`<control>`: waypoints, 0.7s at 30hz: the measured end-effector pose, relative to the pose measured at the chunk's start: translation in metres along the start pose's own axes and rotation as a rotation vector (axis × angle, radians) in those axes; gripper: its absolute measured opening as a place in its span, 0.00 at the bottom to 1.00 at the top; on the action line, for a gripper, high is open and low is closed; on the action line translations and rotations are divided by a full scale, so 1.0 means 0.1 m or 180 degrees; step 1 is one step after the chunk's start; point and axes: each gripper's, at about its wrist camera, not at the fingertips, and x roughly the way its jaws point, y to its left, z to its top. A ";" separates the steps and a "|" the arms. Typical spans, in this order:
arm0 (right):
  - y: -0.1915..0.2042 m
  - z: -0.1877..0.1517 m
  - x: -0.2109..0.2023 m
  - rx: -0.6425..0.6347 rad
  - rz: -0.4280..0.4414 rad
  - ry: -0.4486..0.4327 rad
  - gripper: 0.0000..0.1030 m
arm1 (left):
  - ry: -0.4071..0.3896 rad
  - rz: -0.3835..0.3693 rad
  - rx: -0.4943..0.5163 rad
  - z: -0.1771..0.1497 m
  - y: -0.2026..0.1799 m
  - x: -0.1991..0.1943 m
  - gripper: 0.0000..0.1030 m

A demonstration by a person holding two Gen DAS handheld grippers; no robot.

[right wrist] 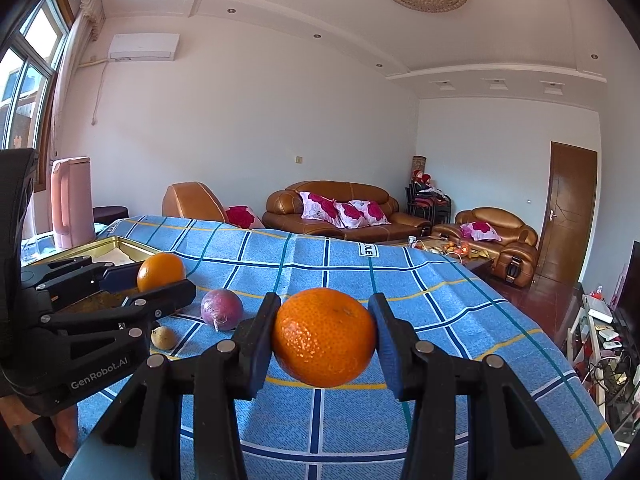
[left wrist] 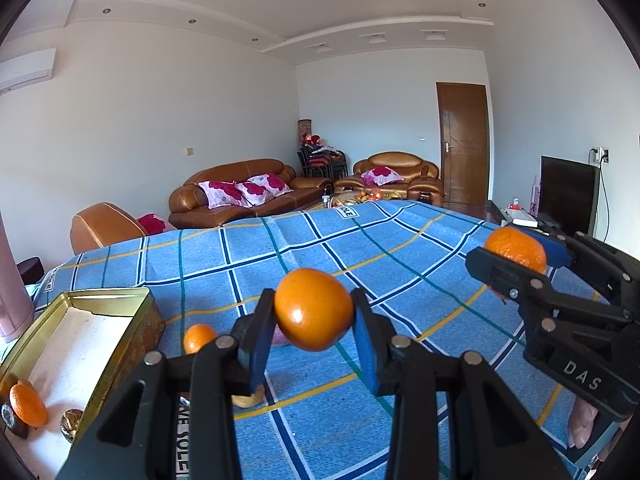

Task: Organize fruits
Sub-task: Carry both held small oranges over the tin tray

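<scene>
**Two mandarins up in the air, one in each gripper**

Left wrist view first. Dead centre of the frame, the left gripper [left wrist: 313, 316] is clamped on a smooth mandarin [left wrist: 313, 309], its blue pads pressing both sides and the fruit lifted clear of the blue checked tablecloth [left wrist: 400, 248]. Over at the right edge the right gripper [left wrist: 516, 258] comes in from the side, jaws narrowed onto a second, pebbly mandarin [left wrist: 516, 250]. Lower left, the gold tin tray [left wrist: 116, 300] sits on the table with one small orange [left wrist: 28, 405] inside its near corner, at the bottom left of the frame. Just right of the tray, another small orange [left wrist: 199, 338] lies on the cloth, partly behind the left finger. Something pinkish peeks out just under the held mandarin, too hidden to name.

Now the right wrist view. Centre frame, the right gripper [right wrist: 325, 338] holds the pebbly mandarin [right wrist: 325, 336] squarely between its pads, off the tablecloth [right wrist: 440, 300]. At the left, the left gripper [right wrist: 160, 278] reaches in with its smooth mandarin [right wrist: 161, 271] gripped, hovering in front of the tin tray [right wrist: 120, 242] at the mid-left. On the cloth between the two grippers rests a purple passion fruit [right wrist: 222, 309], and just below and left of it a small yellowish-brown fruit [right wrist: 164, 337], the two near each other but apart.
</scene>
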 end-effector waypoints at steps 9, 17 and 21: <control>0.04 0.03 0.03 0.0006 0.0047 -0.0008 0.46 | 0.0056 0.0060 -0.0047 -0.01 0.08 0.02 0.38; 0.18 0.05 0.03 -0.0007 0.0140 -0.0031 0.46 | 0.0085 0.0070 -0.0038 -0.04 0.12 -0.03 0.38; 0.27 0.06 0.02 -0.0020 0.0199 -0.0048 0.46 | 0.0075 0.0073 -0.0042 -0.04 0.15 -0.09 0.38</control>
